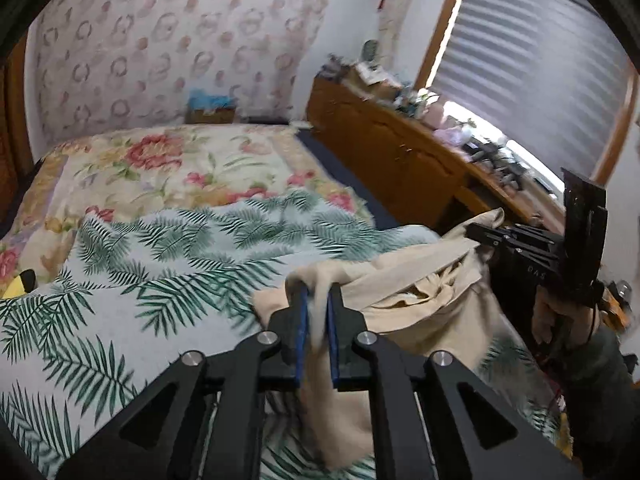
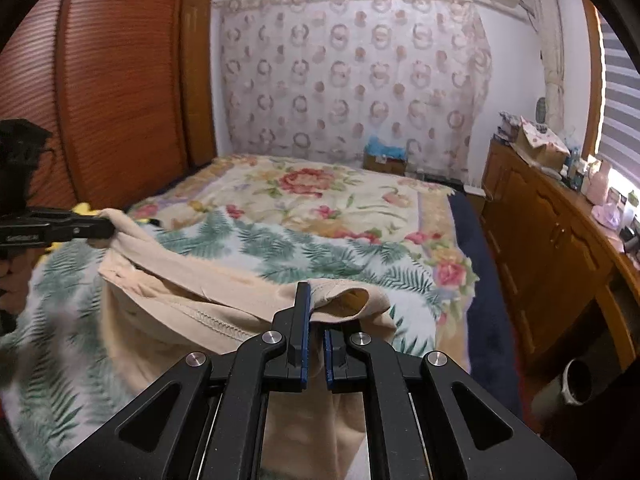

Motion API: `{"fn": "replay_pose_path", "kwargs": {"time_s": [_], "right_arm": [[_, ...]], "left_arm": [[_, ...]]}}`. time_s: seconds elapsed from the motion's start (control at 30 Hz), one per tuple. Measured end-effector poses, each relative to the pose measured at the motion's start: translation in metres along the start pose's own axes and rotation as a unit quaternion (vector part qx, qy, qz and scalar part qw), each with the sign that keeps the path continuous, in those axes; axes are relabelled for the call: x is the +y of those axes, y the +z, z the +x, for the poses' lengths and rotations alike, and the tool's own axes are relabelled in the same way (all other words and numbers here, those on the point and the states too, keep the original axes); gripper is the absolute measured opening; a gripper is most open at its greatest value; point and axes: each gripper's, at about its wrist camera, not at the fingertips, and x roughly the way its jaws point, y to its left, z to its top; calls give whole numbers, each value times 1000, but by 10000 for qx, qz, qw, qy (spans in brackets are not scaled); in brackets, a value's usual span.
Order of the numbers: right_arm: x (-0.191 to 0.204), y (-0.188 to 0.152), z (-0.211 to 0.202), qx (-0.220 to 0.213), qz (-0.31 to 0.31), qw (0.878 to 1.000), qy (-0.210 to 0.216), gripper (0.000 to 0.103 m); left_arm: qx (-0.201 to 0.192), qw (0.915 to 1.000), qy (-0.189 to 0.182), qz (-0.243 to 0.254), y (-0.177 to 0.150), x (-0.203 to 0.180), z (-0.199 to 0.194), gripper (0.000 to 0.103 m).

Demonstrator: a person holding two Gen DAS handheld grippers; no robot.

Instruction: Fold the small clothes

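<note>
Both grippers hold one beige garment above the palm-print sheet on the bed.

At 9 o'clock in the right wrist view, the left gripper (image 2: 105, 227) has its jaws closed on one edge of the beige garment (image 2: 168, 308); a hand (image 2: 12, 276) shows behind it. The garment hangs stretched between the two tools, its lower part draping toward the palm-print sheet (image 1: 120, 280), which lies over the floral blanket (image 2: 320, 188) on the bed. At 6 o'clock in the same view, the right gripper (image 2: 316, 312) has its jaws clamped on the garment's other edge, fabric folded over the blue pads (image 2: 306, 332). At 3 o'clock stands a wooden cabinet (image 2: 536, 232) with clutter on top, under a window blind (image 1: 532, 60).
</note>
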Motion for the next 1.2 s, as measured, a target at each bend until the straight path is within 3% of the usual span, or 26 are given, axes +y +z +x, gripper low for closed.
{"fn": "replay_pose_path", "kwargs": {"time_s": [0.07, 0.17, 0.23, 0.27, 0.47, 0.6, 0.77, 0.83, 0.9, 0.93, 0.97, 1.1, 1.2], "right_arm": [[-13, 3, 28, 226, 161, 9995, -171, 3], [-27, 0, 37, 351, 318, 9985, -275, 17], [-33, -1, 31, 259, 347, 9982, -404, 53], [-35, -2, 28, 214, 357, 9983, -400, 58], [-42, -19, 21, 524, 406, 9978, -29, 61], [-34, -24, 44, 839, 291, 9956, 297, 61], [-29, -19, 63, 927, 259, 9935, 603, 58], [-31, -15, 67, 920, 300, 9921, 796, 28], [-31, -12, 66, 854, 268, 9915, 947, 6], [-32, -11, 62, 699, 302, 9927, 931, 4], [-35, -9, 57, 586, 385, 9939, 846, 4], [-62, -5, 49, 458, 1105, 9925, -263, 3], [-63, -5, 52, 576, 1100, 9913, -441, 3]], "left_arm": [[42, 10000, 46, 29, 2, 8, 9, 17], [65, 9998, 107, 165, 1, 10, 10, 25], [118, 9995, 35, 277, -2, 9, 9, 30], [171, 9994, -28, 315, -5, 9, 10, 31], [633, 9965, -233, 490, -23, 6, 29, 36], [770, 9960, -278, 371, -18, 10, 47, 36], [786, 9962, -274, 249, -7, 16, 62, 36], [767, 9965, -268, 173, -6, 19, 64, 36], [731, 9970, -240, 115, -7, 22, 64, 36], [692, 9974, -190, 105, -7, 24, 63, 36], [670, 9976, -151, 87, -7, 26, 63, 36], [634, 9977, -217, -30, -8, 33, 63, 36], [669, 9974, -266, -6, -10, 33, 64, 36]]}}
